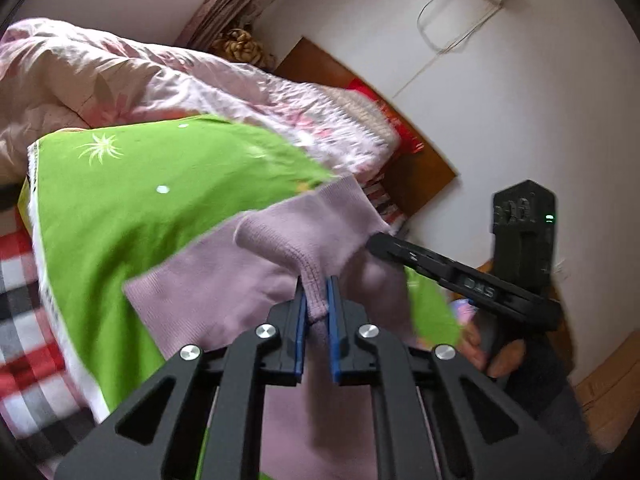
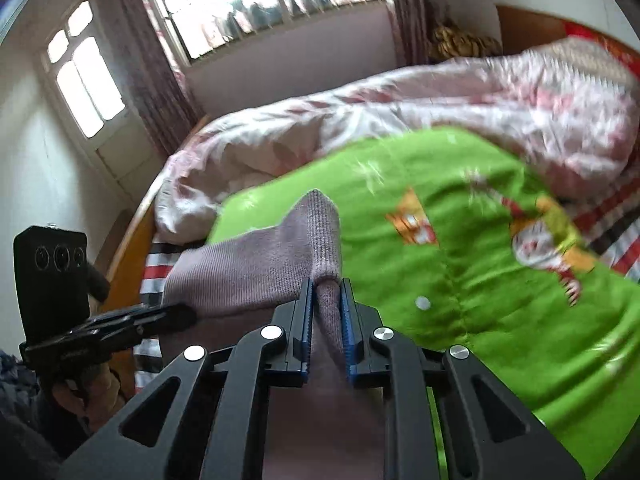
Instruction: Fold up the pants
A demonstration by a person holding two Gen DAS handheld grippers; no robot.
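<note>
Two grippers each pinch the same pair of pink knit pants (image 1: 256, 264). The left gripper (image 1: 316, 300) has its blue pads squeezed tight on a bunched fold of the pants, with only a thin strip of cloth between them. The right gripper (image 2: 329, 300) does the same on another bunched bit, and its pads are nearly together with the cloth pressed in the middle.

The pants hang and stretch between the two grippers, just above a bright green blanket (image 1: 120, 208) that lies on the bed. In the left wrist view the cloth runs from the lower left up toward the right, where the tip of the right gripper (image 1: 380, 245) bites its edge. In the right wrist view the pants (image 2: 256, 264) run from the left side, where the tip of the left gripper (image 2: 180, 314) meets them, across to the middle. So the long way of the held part goes side to side, from one gripper to the other. More of the pants drop down below the pads, under the black arms of each tool.

A rumpled pink flowery quilt (image 2: 360, 120) sits behind the green blanket (image 2: 480, 280). A red, white and grey checked sheet (image 1: 20, 320) shows at the bed's edge. A hand (image 1: 492, 356) holds the right gripper's handle.
</note>
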